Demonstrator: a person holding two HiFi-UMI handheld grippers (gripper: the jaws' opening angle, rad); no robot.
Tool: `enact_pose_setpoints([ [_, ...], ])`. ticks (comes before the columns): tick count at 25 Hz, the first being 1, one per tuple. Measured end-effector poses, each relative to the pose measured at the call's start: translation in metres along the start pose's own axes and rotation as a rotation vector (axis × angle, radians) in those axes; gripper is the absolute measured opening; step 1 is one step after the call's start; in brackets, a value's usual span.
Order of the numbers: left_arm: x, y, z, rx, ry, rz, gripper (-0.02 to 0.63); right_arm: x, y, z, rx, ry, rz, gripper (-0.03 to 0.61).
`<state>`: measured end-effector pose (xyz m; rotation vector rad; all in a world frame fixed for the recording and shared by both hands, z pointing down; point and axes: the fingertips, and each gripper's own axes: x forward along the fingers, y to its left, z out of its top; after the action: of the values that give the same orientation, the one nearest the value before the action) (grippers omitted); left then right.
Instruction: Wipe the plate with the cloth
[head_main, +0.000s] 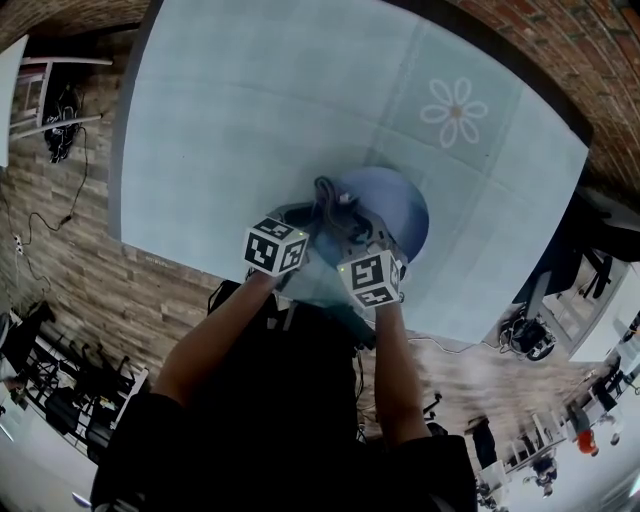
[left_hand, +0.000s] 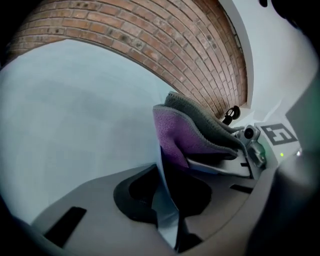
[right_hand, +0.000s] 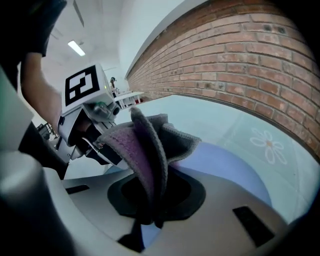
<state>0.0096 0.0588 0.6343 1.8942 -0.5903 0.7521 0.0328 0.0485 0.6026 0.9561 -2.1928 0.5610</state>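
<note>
The big pale blue tabletop (head_main: 250, 120) fills the top of the head view. It has a white flower (head_main: 455, 110) printed at the upper right.

The round blue plate (head_main: 400, 205) sits near the middle of that view, just above the two grippers. I cannot tell if it lies flat or is tipped up a bit.

The cloth (head_main: 335, 205) is purple on one side and grey on the other. It is bunched up at the left edge of the plate.

The left gripper (left_hand: 165, 195) is shut tight on the thin rim of the plate, so it holds the plate steady. In the left gripper view the rim runs up the middle, with the cloth just above it.

The right gripper (right_hand: 150, 200) is pinched on the cloth, which sticks up from between its jaws in a fold.

In the right gripper view the bare face of the plate spreads out to the right of the cloth. I think the right gripper must push the cloth that way to wipe, while the left one keeps hold.
</note>
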Motion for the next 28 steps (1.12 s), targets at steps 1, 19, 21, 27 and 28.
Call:
enact_pose_setpoints([
  [1,0.000,0.000,0.001,-0.006,0.000,-0.001,0.066,0.003,0.001,0.000,-0.029,0.012,-0.003,0.057],
  [19,0.002,0.000,0.004,0.031,0.003,0.015,0.058,0.023,-0.026,0.010,-0.117,0.069,-0.138,0.057],
  [21,0.003,-0.002,0.003,0.029,0.005,0.012,0.058,0.022,-0.031,0.010,-0.116,0.069,-0.154,0.058],
  [27,0.000,0.000,0.003,0.016,-0.013,0.022,0.058,0.020,-0.049,0.013,-0.126,0.080,-0.202,0.057],
  [28,0.000,0.000,0.003,0.015,-0.014,0.023,0.058,0.019,-0.052,0.013,-0.127,0.084,-0.211,0.057],
])
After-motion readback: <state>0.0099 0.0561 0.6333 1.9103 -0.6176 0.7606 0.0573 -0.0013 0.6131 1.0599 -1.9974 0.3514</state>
